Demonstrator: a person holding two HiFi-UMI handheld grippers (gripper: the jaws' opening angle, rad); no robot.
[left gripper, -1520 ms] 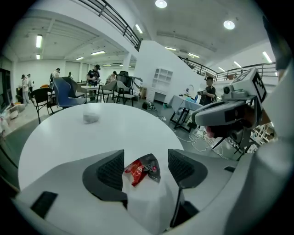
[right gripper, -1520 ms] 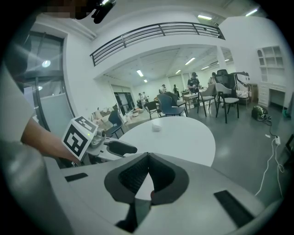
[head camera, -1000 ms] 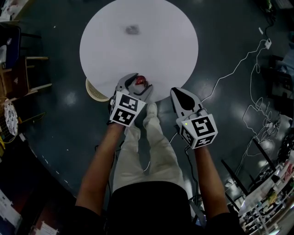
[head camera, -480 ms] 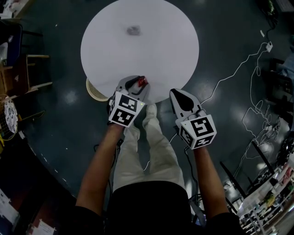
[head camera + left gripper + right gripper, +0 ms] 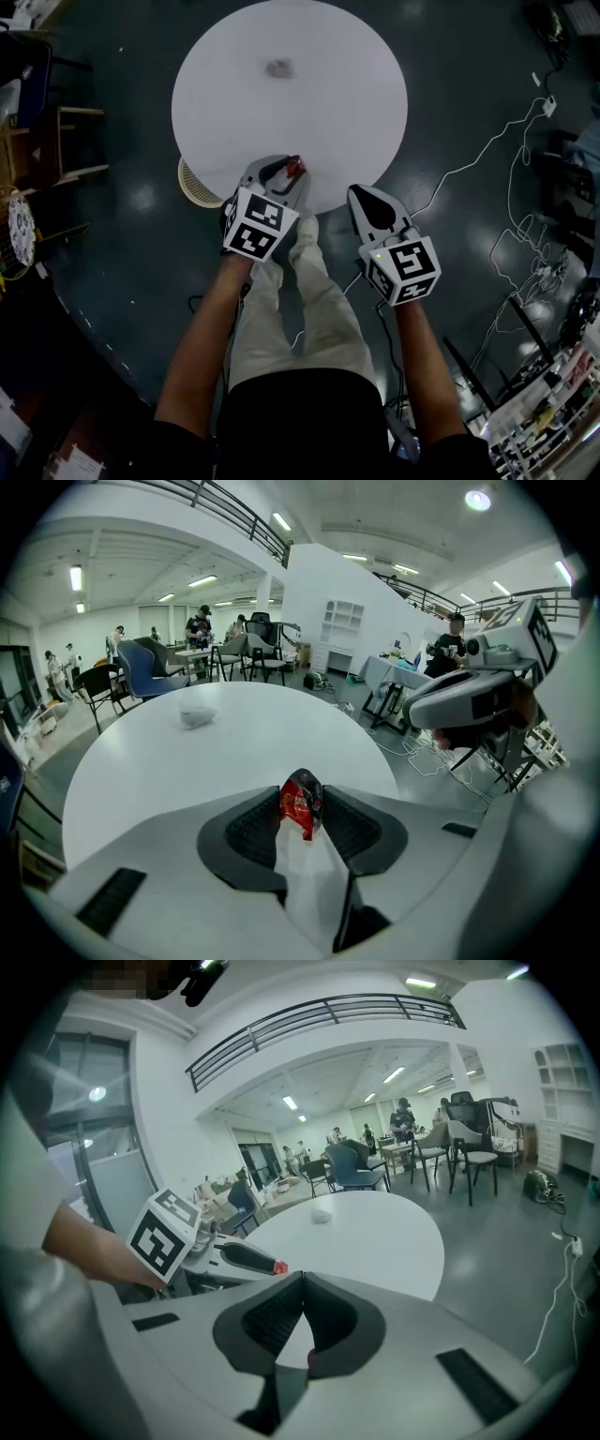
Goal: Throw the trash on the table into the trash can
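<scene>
In the head view the left gripper [image 5: 291, 172] covers most of the wrapper [image 5: 296, 166]. Only a red scrap shows between its closing fingers, which pinch it. The bin [image 5: 192, 183] stands half under the table [image 5: 309, 112], with its far side hidden by the tabletop and its right side by the gripper. The small grey lump [image 5: 278, 67] on the far side of the table is too blurred to name. In the left gripper view the lump [image 5: 197, 716] reads only as something pale and crumpled. The print on the wrapper [image 5: 302, 803] there is unreadable, and its lower end is lost between the fingers. The people [image 5: 199, 621] at the back are too small to make out.
</scene>
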